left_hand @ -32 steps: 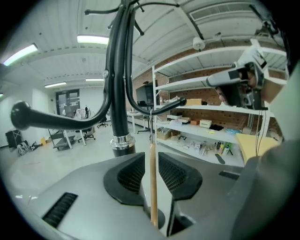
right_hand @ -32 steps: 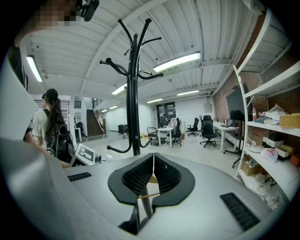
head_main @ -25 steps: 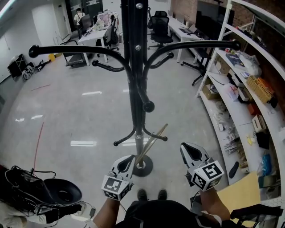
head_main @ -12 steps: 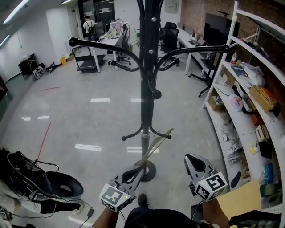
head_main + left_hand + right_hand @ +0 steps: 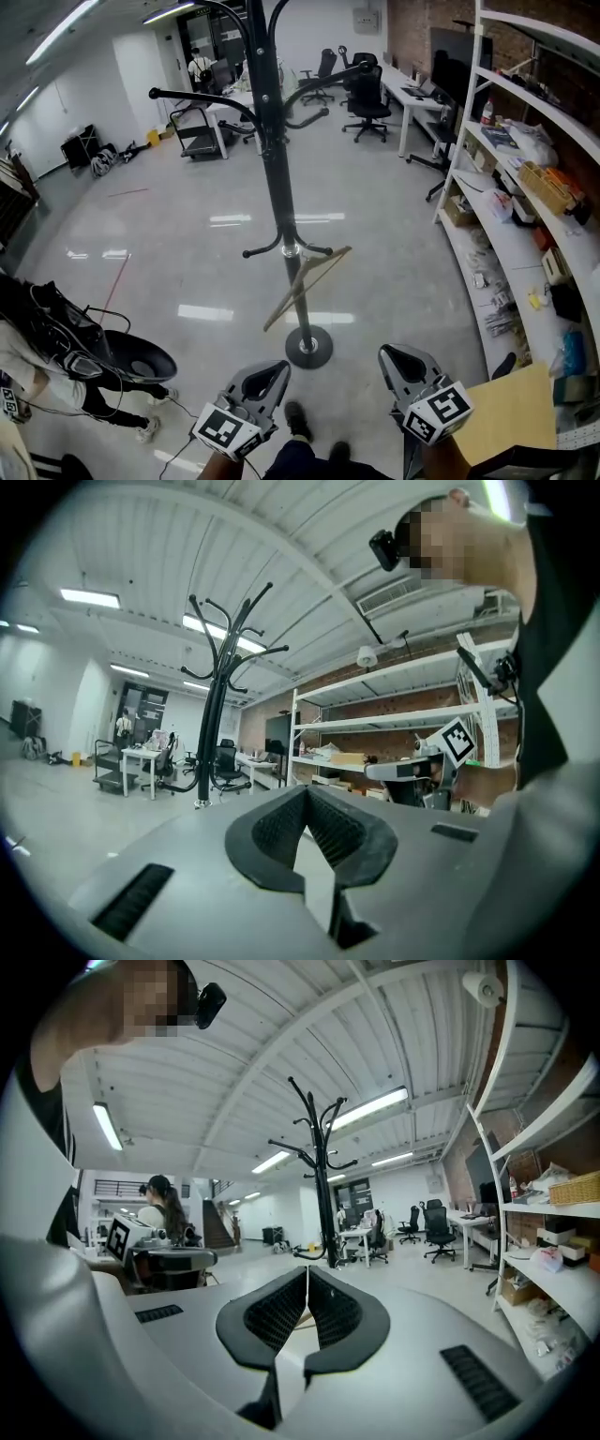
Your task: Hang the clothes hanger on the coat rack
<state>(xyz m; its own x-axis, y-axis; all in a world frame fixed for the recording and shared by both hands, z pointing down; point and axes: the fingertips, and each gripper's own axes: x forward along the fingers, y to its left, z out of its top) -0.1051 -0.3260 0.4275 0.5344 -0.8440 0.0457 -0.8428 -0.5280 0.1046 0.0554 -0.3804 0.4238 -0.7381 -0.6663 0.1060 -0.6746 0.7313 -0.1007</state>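
Hanging is judged done: the clothes hanger (image 5: 307, 287) is seen tilted on a lower hook of the coat rack (image 5: 274, 169), above its base. Left gripper (image 5: 270, 373) and right gripper (image 5: 394, 358) are held low, well apart from it, jaws closed on nothing.

Left gripper (image 5: 278, 369) and right gripper (image 5: 387, 356): matt grey plastic shells, ribbed black pads (image 5: 281, 1314). Ahead of them, a polished grey floor (image 5: 178, 244) mirrors ceiling lights. The coat rack (image 5: 277, 187) is glossy black metal — the hanger (image 5: 305, 287) pale, bare wood.
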